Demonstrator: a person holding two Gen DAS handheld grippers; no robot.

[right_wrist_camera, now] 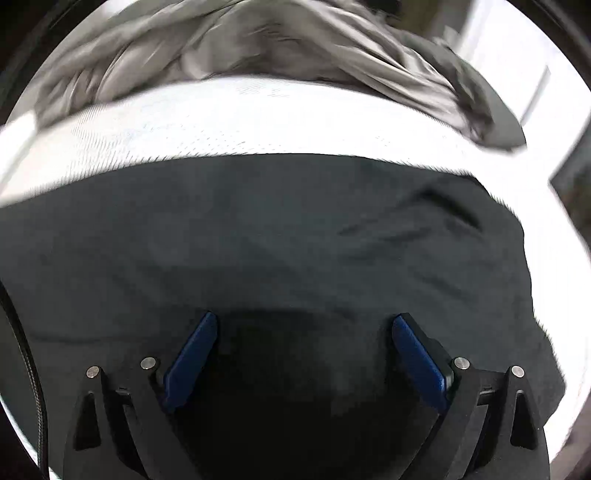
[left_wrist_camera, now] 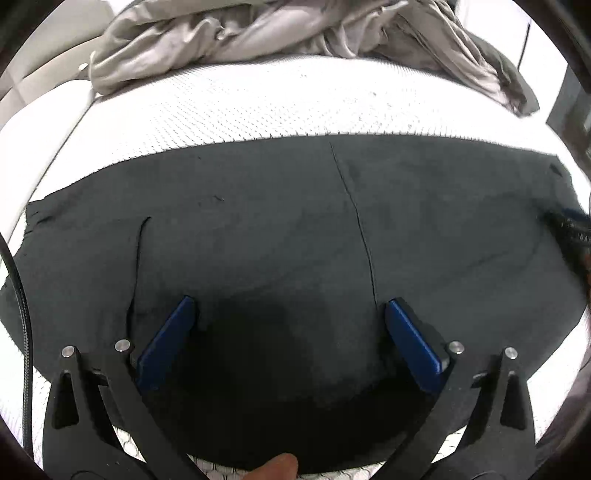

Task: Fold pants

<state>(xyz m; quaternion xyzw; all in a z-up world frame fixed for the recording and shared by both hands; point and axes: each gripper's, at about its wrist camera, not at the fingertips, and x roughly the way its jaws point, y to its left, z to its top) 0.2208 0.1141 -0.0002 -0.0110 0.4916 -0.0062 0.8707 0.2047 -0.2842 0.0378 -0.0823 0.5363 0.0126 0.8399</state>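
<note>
White textured mattress (left_wrist_camera: 258,107): your landmark. It carries everything in view.

Crumpled grey-beige sheet or blanket (left_wrist_camera: 229,33): heaped at the far end of the mattress, well apart from the work. Leave it there.

Dark charcoal fabric pants (left_wrist_camera: 280,221): spread flat across the near part of the mattress, running side to side, far edge fairly straight. A seam or overlapped fabric edge runs from the far edge toward you near the middle; a short slit, probably a pocket, sits toward the left end. Shallow wrinkles show at the right end in the right wrist view (right_wrist_camera: 424,229).

Left gripper (left_wrist_camera: 288,325): blue-padded tongs spread wide, holding nothing, low over the near edge of the pants; contact cannot be confirmed. Your fingertip shows at the bottom of the view.

Right gripper (right_wrist_camera: 304,339): tongs likewise spread, nothing between them, low over the near side of the pants toward the right end. This view is motion-blurred.

Judgement: a fold is about to be started. Pinch the near edge with both tongs together, taking every layer; lift evenly, carry it toward the far edge, and match edges before releasing. Smooth the right-end wrinkles first, or they get creased in.

Writing: faint pale marks on a dark object at the right rim of the left wrist view, unreadable. No brand or label seen on the pants.
</note>
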